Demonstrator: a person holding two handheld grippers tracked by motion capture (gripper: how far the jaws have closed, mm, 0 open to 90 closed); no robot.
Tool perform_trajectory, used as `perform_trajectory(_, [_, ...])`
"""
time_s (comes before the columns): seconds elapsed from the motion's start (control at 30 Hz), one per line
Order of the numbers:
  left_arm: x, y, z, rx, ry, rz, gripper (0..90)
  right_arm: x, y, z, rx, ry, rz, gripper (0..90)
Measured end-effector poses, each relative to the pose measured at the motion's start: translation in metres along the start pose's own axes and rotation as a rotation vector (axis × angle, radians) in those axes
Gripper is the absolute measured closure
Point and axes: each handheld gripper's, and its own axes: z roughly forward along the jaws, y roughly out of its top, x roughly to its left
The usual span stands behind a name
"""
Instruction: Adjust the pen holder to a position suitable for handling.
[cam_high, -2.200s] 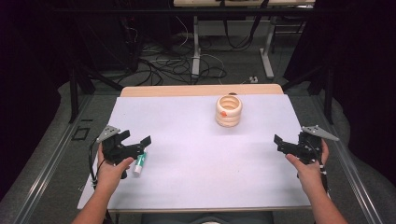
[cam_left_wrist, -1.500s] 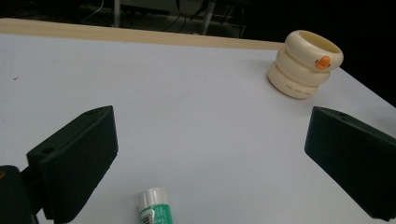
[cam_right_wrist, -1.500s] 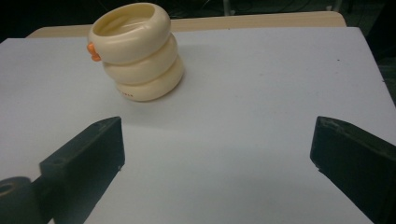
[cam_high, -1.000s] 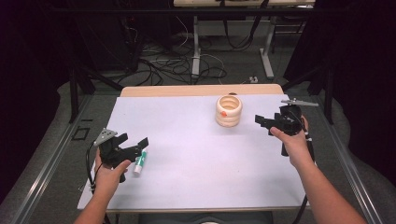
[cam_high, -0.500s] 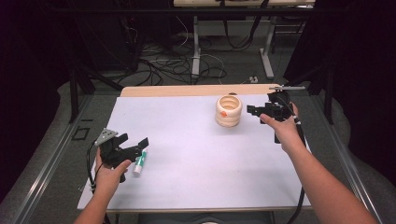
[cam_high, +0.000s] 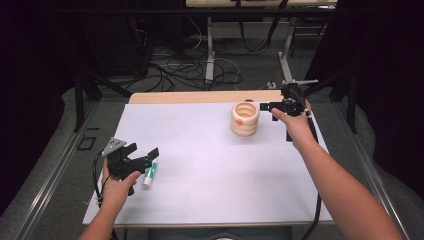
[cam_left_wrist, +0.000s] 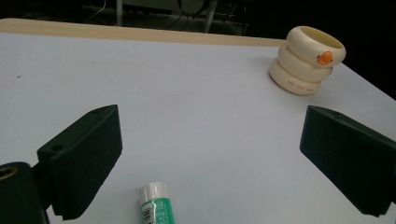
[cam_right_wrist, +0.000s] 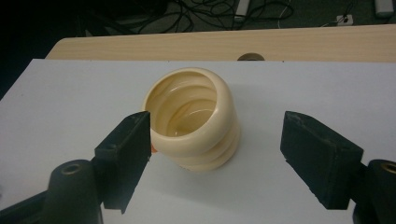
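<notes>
A cream, ringed cup (cam_high: 245, 119) with an orange duck mark stands upright at the far middle of the white sheet. My right gripper (cam_high: 268, 111) hovers just to its right and points at it. In the right gripper view the cup (cam_right_wrist: 194, 116) sits just beyond the jaws, toward the left one. The jaws have just been closing, and the gripper (cam_right_wrist: 217, 140) is open with nothing pressed between its pads. A green and white glue stick (cam_high: 150, 174) lies at the near left. My left gripper (cam_high: 145, 150) is open just beside the glue stick (cam_left_wrist: 156, 205), and the cup (cam_left_wrist: 308, 59) is far off.
The white sheet (cam_high: 210, 165) covers the tabletop, with a bare wooden strip (cam_high: 200, 96) along the far edge and a small hole (cam_right_wrist: 251, 57) in that strip. Beyond the table, cables and table legs (cam_high: 210, 55) sit on the dark floor.
My right gripper has moved from the sheet's right edge up and leftward to the cup. Its jaws have narrowed. The left gripper and the glue stick have stayed in place.
</notes>
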Motion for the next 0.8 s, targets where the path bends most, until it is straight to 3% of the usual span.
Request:
perform_trajectory(0.17, [0.000, 0.000, 0.001, 0.002, -0.001, 0.000, 6.0, 0.000, 0.007, 0.011, 0.028, 0.013, 0.054, 26.6])
perform_trajectory(0.27, [0.000, 0.000, 0.001, 0.003, -0.002, 0.000, 6.0, -0.001, 0.010, 0.019, 0.051, -0.010, 0.072, 30.3])
perform_trajectory(0.33, [0.000, 0.000, 0.001, 0.004, -0.003, 0.002, 6.1, -0.002, 0.011, 0.021, 0.063, -0.006, 0.073, 31.3])
perform_trajectory(0.43, [0.001, -0.001, 0.001, 0.003, -0.003, 0.001, 6.1, -0.002, 0.011, 0.029, 0.090, 0.004, 0.112, 31.7])
perform_trajectory(0.63, [0.001, -0.001, 0.002, 0.004, -0.003, -0.001, 6.3, -0.003, 0.009, 0.044, 0.148, -0.014, 0.153, 31.8])
perform_trajectory(0.8, [0.001, -0.001, 0.002, 0.005, -0.002, 0.002, 6.6, -0.004, 0.008, 0.050, 0.131, -0.019, 0.193, 34.6])
